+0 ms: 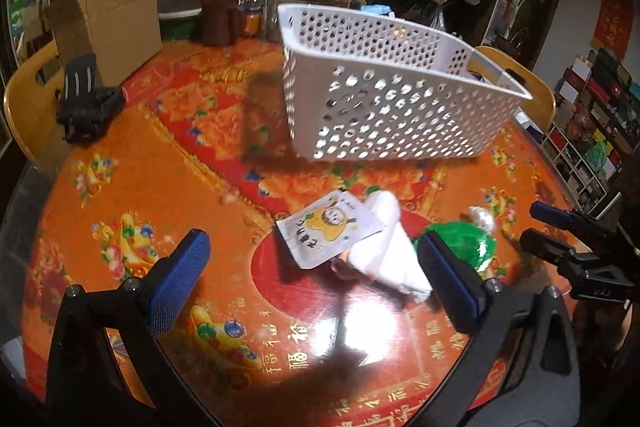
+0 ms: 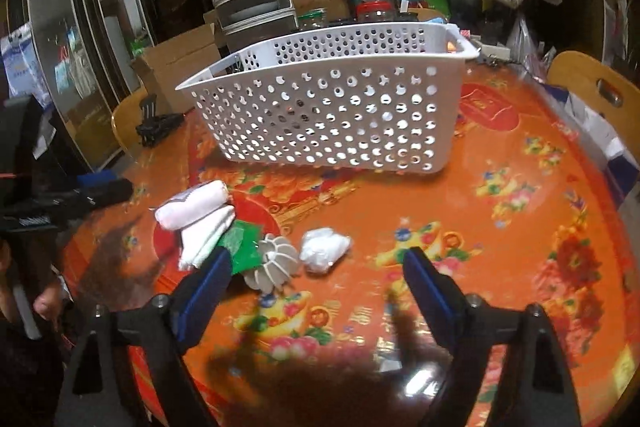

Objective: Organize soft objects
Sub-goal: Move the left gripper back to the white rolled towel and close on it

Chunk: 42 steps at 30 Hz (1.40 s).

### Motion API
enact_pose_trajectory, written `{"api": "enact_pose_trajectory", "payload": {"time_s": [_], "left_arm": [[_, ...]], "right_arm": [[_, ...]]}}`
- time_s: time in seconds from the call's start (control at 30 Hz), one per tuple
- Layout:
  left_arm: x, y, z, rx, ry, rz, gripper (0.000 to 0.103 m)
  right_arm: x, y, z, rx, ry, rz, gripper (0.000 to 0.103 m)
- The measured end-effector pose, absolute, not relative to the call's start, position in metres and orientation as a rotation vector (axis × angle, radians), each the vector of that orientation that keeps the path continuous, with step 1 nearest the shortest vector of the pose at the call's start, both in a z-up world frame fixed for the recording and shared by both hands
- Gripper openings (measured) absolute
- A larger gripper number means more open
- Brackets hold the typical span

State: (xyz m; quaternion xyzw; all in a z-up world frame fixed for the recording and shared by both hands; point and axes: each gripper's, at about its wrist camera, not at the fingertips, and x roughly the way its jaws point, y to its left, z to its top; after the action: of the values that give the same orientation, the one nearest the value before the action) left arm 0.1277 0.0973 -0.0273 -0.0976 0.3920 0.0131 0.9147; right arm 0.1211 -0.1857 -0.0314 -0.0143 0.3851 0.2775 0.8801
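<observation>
A white perforated basket [image 1: 384, 95] [image 2: 332, 107] stands on the red-orange table. In front of it lie a small white pouch with a cartoon print [image 1: 330, 233], folded white cloths [image 1: 394, 255] [image 2: 200, 223], a green crinkled bag [image 1: 466, 241] [image 2: 242, 245], a white shuttlecock [image 2: 274, 263] and a crumpled white bag [image 2: 324, 249]. My left gripper [image 1: 316, 275] is open and empty, low over the pouch and cloths. My right gripper [image 2: 320, 281] is open and empty, just short of the shuttlecock and white bag; it also shows in the left wrist view [image 1: 556, 231].
A cardboard box [image 1: 108, 23] and a black clamp [image 1: 86, 103] sit at the table's far left. Jars, a brown jug [image 1: 220, 21], stacked drawers and hanging bags crowd the back. Wooden chair backs [image 2: 596, 87] stand around the table's edge.
</observation>
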Motion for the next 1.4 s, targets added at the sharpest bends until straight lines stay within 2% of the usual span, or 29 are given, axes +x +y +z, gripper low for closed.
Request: {"api": "enact_pose_trajectory", "payload": {"time_s": [0.1,0.13,0.47,0.67,0.83,1.13,1.27,1.4], "left_arm": [[0.137,0.099,-0.036,-0.208,0.816,0.024,0.102],[0.142,0.099,-0.037,-0.21,0.818,0.023,0.102],[0.169,0.102,-0.044,-0.229,0.822,0.006,0.095],[0.176,0.1,-0.051,-0.216,0.833,-0.001,0.092],[0.18,0.101,-0.057,-0.227,0.838,-0.001,0.082],[0.18,0.106,-0.06,-0.237,0.825,0.002,0.071],[0.18,0.106,-0.061,-0.232,0.824,0.0,0.069],[0.179,0.105,-0.061,-0.235,0.823,-0.008,0.059]], "right_arm": [[0.12,-0.186,-0.037,-0.01,0.815,0.593,0.066],[0.119,-0.185,-0.038,-0.005,0.818,0.599,0.065],[0.092,-0.155,-0.03,-0.044,0.785,0.657,0.065],[0.071,-0.141,-0.042,-0.024,0.866,0.704,0.065],[0.076,-0.127,-0.056,-0.013,0.922,0.714,0.062],[0.1,-0.103,-0.059,0.029,0.938,0.714,0.051],[0.106,-0.106,-0.056,0.049,0.931,0.704,0.05],[0.111,-0.107,-0.056,0.056,0.936,0.695,0.038]]}}
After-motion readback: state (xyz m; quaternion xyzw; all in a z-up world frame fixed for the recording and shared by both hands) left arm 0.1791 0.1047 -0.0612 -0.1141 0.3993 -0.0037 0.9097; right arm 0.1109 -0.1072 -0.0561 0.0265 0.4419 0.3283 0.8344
